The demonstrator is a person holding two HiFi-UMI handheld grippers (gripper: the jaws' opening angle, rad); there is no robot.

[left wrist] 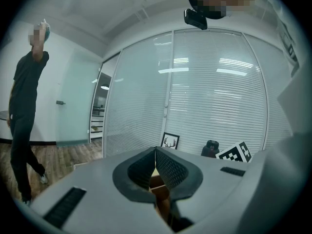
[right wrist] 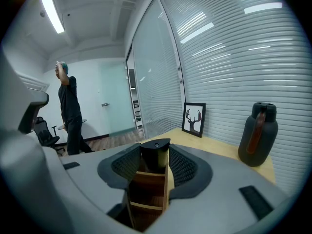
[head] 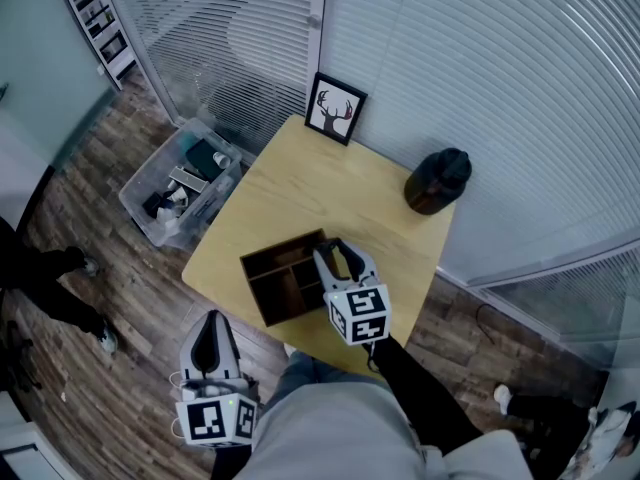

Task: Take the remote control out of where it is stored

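A dark wooden organizer box (head: 278,275) with open compartments sits at the near edge of the light wooden table (head: 300,183). The black remote control (right wrist: 155,155) stands upright in the organizer's (right wrist: 146,189) end compartment, its top poking above the wood. My right gripper (head: 340,260) hangs over that end, and its pads (right wrist: 183,165) press on the two sides of the remote's top. My left gripper (head: 212,320) is low at the near left, off the table's edge. Its pads (left wrist: 163,167) meet at the tip with nothing between them.
A framed deer picture (head: 335,108) leans against the blinds at the table's far edge, and a black jug (head: 437,180) stands at its right corner. A clear plastic bin (head: 180,183) with odds and ends sits on the floor to the left. A person (right wrist: 70,111) stands further off.
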